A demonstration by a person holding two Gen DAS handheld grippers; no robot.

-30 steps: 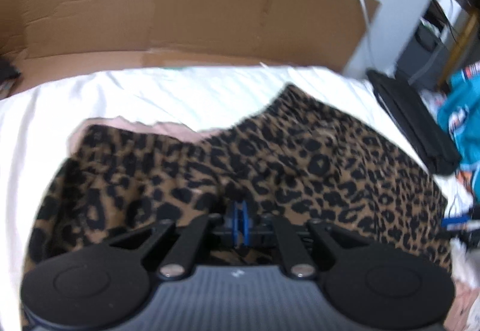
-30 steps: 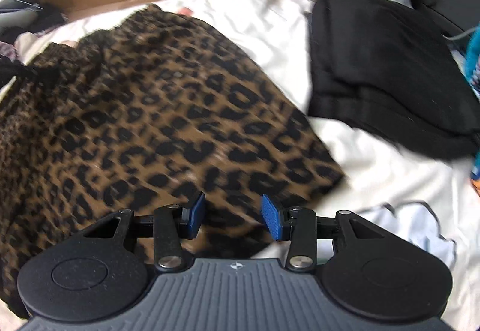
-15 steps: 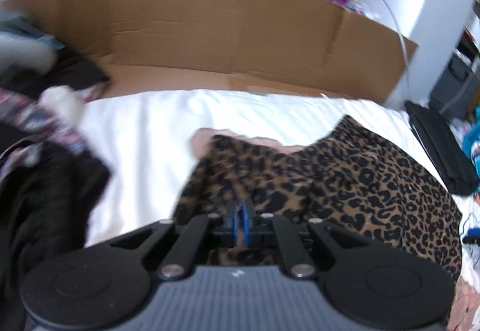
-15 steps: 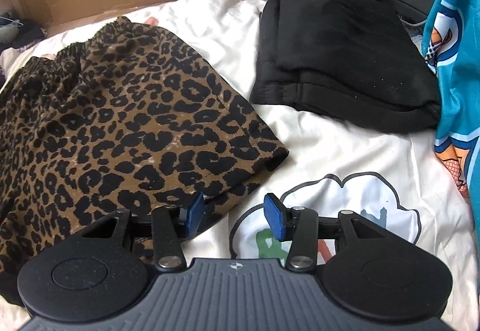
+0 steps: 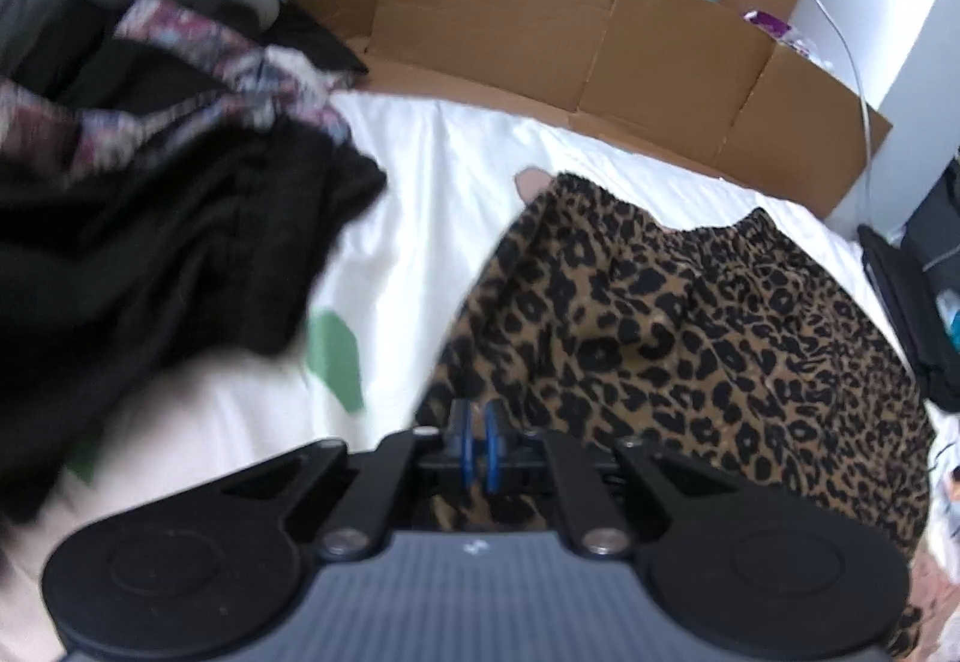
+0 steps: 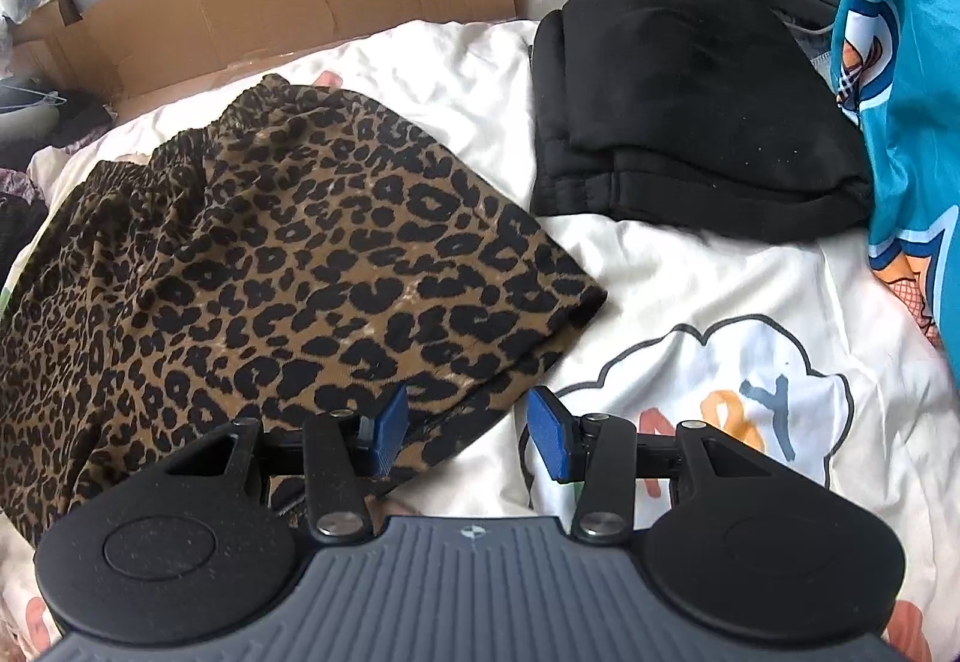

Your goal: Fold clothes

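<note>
A leopard-print garment (image 5: 690,338) lies on the white bed sheet (image 5: 408,218), its gathered waistband toward the cardboard. My left gripper (image 5: 478,437) is shut, its blue pads pinching the garment's near left edge. In the right wrist view the same leopard-print garment (image 6: 270,272) lies folded, with its near right corner just ahead. My right gripper (image 6: 468,434) is open at that near edge. Its left pad rests over the fabric and its right pad over the printed sheet (image 6: 690,314). Nothing is held between the right fingers.
A blurred pile of dark and patterned clothes (image 5: 150,242) sits at the left. A folded black garment (image 6: 690,110) lies to the right, with teal printed fabric (image 6: 912,92) beyond it. Flattened cardboard (image 5: 540,20) lines the far side of the bed.
The left gripper's view has swung left, still pinching the leopard fabric, and the clothes pile came into view. The right gripper drew back from over the garment to its near right corner.
</note>
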